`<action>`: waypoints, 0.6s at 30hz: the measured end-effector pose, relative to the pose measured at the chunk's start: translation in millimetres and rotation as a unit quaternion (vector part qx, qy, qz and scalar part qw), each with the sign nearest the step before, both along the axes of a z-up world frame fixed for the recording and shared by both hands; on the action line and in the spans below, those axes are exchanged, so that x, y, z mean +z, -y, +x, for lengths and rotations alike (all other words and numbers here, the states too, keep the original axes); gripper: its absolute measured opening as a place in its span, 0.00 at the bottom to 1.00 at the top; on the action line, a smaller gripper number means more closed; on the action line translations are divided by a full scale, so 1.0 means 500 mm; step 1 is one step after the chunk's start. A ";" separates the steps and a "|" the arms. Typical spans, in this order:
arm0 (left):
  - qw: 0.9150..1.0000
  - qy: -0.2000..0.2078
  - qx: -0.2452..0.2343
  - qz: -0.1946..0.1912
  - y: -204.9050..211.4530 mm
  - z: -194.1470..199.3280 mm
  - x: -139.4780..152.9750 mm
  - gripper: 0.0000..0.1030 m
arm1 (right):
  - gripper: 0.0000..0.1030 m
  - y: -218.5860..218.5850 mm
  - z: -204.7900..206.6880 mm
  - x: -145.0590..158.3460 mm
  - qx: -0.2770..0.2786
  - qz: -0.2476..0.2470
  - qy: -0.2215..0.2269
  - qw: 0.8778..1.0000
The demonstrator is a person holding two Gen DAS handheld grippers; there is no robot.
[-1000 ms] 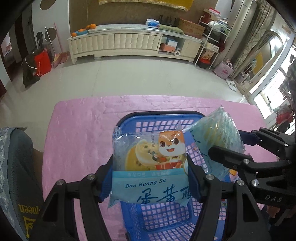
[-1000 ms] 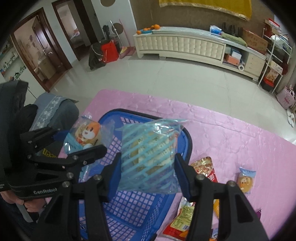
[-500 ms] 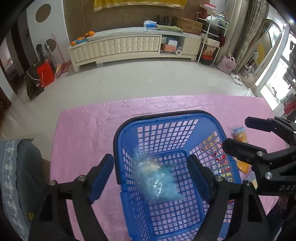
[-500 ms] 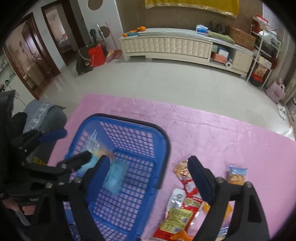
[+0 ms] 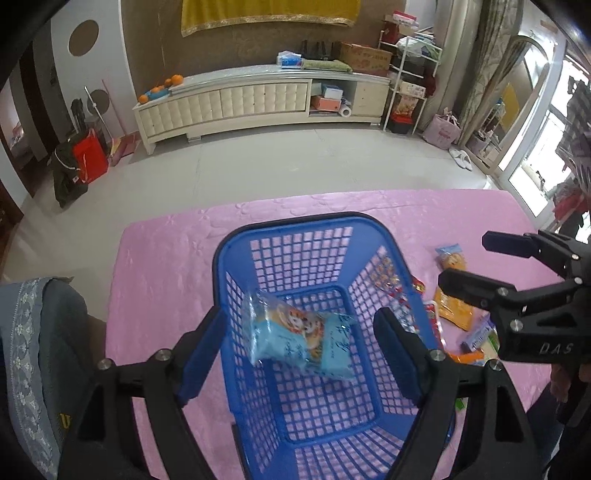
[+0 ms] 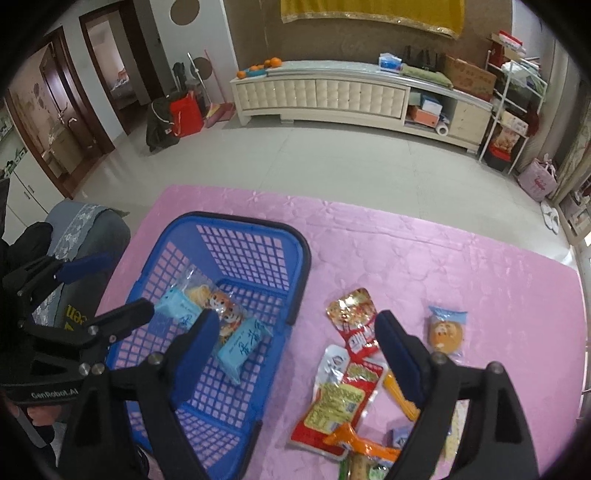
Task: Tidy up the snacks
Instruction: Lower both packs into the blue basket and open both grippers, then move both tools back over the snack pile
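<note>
Two light-blue snack packets (image 5: 303, 338) are now seen lying in the blue basket (image 5: 284, 229), one leaning against its left wall, where a second ago each was clamped above it in a gripper. The jaws of the left gripper (image 5: 301, 354) have just been opened wide and nothing is held between them; the packets are seen through the gap, down on the basket floor. The jaws of the right gripper (image 6: 295, 354) have likewise just been opened, are spread wide and are empty. Both deliveries are judged to be complete, so the next pick can be made from the loose pile. That pile is laid on the pink table (image 6: 424, 258) just to the right of the basket: a red pouch (image 6: 352, 317), a white-and-yellow packet (image 6: 338, 397), a small blue-topped bun packet (image 6: 445, 330) set a little apart, and orange wrappers (image 6: 360, 445) nearer the camera. Much of the task is therefore judged to be left. Beyond the table a pale tiled floor, a long cream cabinet (image 5: 236, 107) with oranges on it, and a yellow hanging (image 5: 269, 11) are shown.
</note>
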State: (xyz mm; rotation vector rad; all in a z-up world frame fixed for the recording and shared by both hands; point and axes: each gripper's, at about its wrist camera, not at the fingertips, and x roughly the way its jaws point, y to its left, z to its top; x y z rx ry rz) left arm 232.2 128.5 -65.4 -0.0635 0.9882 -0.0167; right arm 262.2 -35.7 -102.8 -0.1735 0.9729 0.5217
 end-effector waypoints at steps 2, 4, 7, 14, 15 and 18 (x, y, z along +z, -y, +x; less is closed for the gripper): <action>1.000 0.003 -0.003 0.002 0.012 -0.013 0.011 0.77 | 0.86 0.012 -0.013 0.010 -0.002 0.002 0.002 1.000; 1.000 0.008 -0.005 0.004 0.024 -0.032 0.024 0.77 | 0.86 0.029 -0.028 0.020 -0.004 0.004 0.005 1.000; 1.000 0.014 -0.006 0.002 0.043 -0.053 0.041 0.77 | 0.86 0.046 -0.051 0.034 -0.006 0.007 0.008 1.000; 0.999 0.029 -0.024 -0.008 0.109 -0.110 0.074 0.77 | 0.86 0.103 -0.106 0.063 -0.012 0.011 0.021 1.000; 0.999 0.030 -0.027 -0.009 0.117 -0.114 0.077 0.77 | 0.86 0.112 -0.113 0.064 -0.013 0.011 0.022 1.000; 0.999 0.033 -0.036 -0.008 0.150 -0.126 0.081 0.77 | 0.86 0.142 -0.129 0.065 -0.018 0.011 0.024 0.999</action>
